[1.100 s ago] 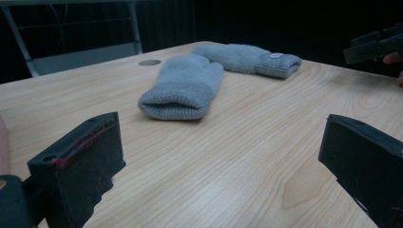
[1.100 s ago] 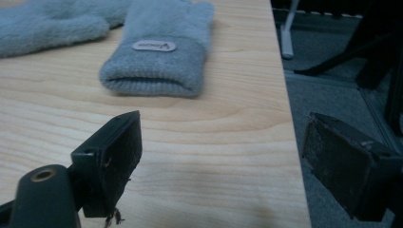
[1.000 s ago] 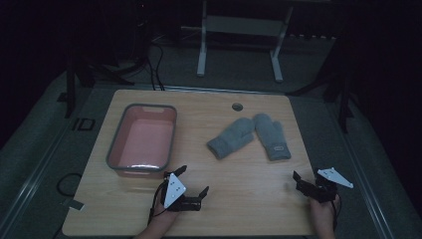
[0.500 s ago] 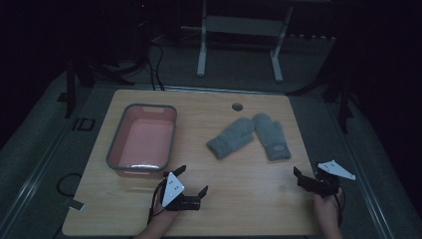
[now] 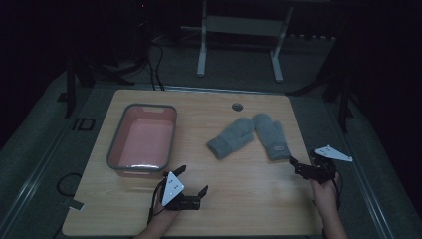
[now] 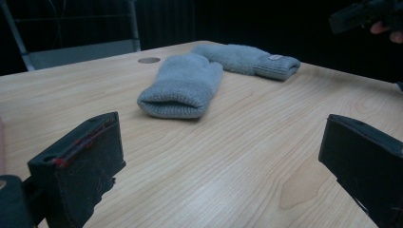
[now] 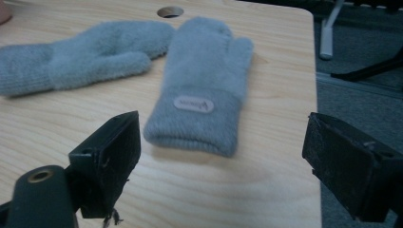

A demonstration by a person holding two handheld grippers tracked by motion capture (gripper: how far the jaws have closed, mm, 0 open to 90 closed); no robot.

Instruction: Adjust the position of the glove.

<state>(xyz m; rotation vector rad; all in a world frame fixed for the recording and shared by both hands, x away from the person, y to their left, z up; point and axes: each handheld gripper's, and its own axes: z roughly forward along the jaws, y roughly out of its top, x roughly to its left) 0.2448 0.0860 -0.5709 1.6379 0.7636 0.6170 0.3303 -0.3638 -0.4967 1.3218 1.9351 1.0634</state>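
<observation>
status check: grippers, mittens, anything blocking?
Left gripper open, empty, near the tub. Right gripper open, empty, facing the labelled mitten cuff. Both mittens flat on table, tips touching; other mitten unobstructed. Nothing in the way.

High view overlooks table point(image 5: 249, 199), both low tong views share mittens point(image 6: 183, 85)

A pink basin point(image 5: 144, 144) sits on the wooden table point(image 5: 249, 199), near its round hole point(image 5: 237, 106).
</observation>
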